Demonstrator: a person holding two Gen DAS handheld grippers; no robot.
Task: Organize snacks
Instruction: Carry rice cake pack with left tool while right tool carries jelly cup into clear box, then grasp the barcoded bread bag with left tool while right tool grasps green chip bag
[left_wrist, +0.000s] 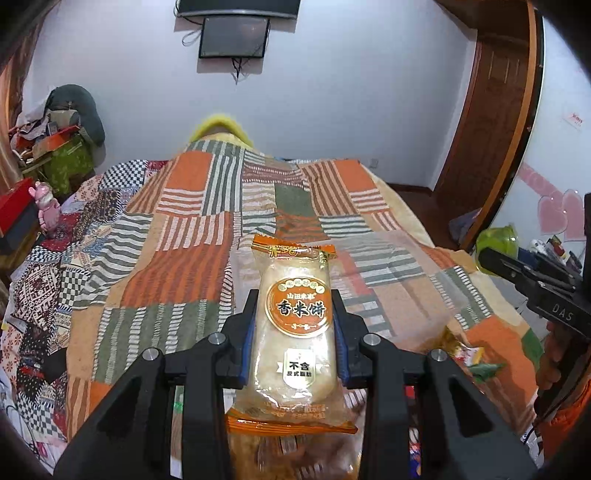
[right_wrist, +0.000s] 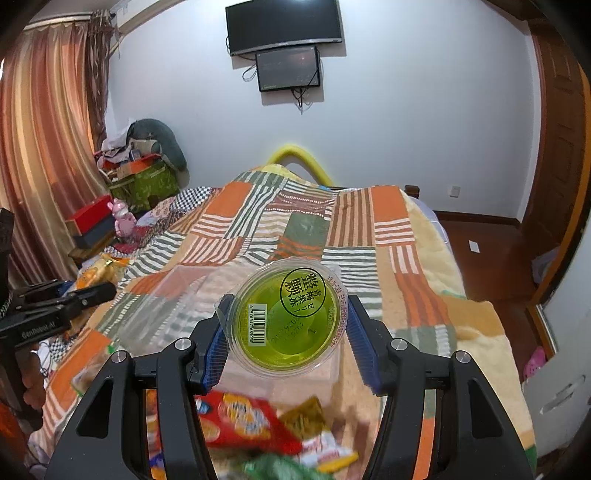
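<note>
The left gripper (left_wrist: 295, 325) is clamping a rice cracker packet (left_wrist: 295, 332) between its jaws. The right gripper (right_wrist: 288, 325) is pinching a green plum jelly cup (right_wrist: 288, 321); keeping it level should be helping while lowering into the clear bin (right_wrist: 177, 306) ahead.

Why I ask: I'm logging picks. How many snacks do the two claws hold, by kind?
Rice cracker packet: 1, in the left claw
Green jelly cup: 1, in the right claw
Total: 2

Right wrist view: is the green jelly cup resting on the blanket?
No, the jelly cup is held up between the right gripper's blue pads, above the blanket.
</note>
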